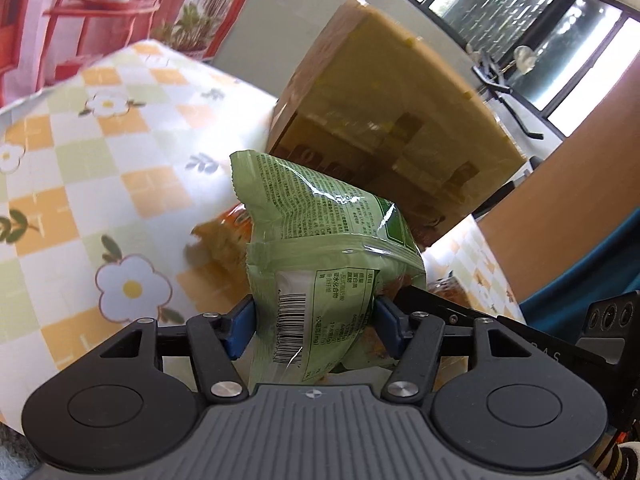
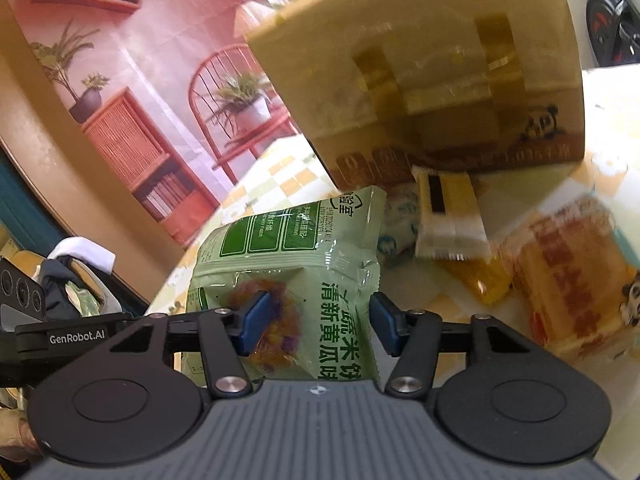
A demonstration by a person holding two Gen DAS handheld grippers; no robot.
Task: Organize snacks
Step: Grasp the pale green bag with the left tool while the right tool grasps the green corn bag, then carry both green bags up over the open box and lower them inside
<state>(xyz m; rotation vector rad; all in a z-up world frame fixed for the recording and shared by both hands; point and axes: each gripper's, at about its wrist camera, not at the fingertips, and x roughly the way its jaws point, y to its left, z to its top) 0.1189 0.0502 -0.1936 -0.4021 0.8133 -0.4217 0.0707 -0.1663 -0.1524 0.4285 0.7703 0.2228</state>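
My left gripper (image 1: 314, 324) is shut on a pale green snack bag (image 1: 320, 236), held up above the checked tablecloth (image 1: 120, 152); its back with barcode faces me. My right gripper (image 2: 316, 322) has another green snack bag (image 2: 296, 264) between its blue pads (image 2: 256, 320), pressed from both sides. A large cardboard box (image 1: 400, 120) stands just beyond; it also shows in the right wrist view (image 2: 432, 72). Loose snacks lie by the box: a yellow-white packet (image 2: 450, 216), a yellow packet (image 2: 484, 280) and an orange packet (image 2: 568, 276).
An orange snack (image 1: 224, 240) lies on the table under the left bag. A printed backdrop of red furniture and plants (image 2: 160, 100) stands behind the table. A window (image 1: 540, 20) is at the far right. The other gripper's body (image 2: 60, 336) shows at left.
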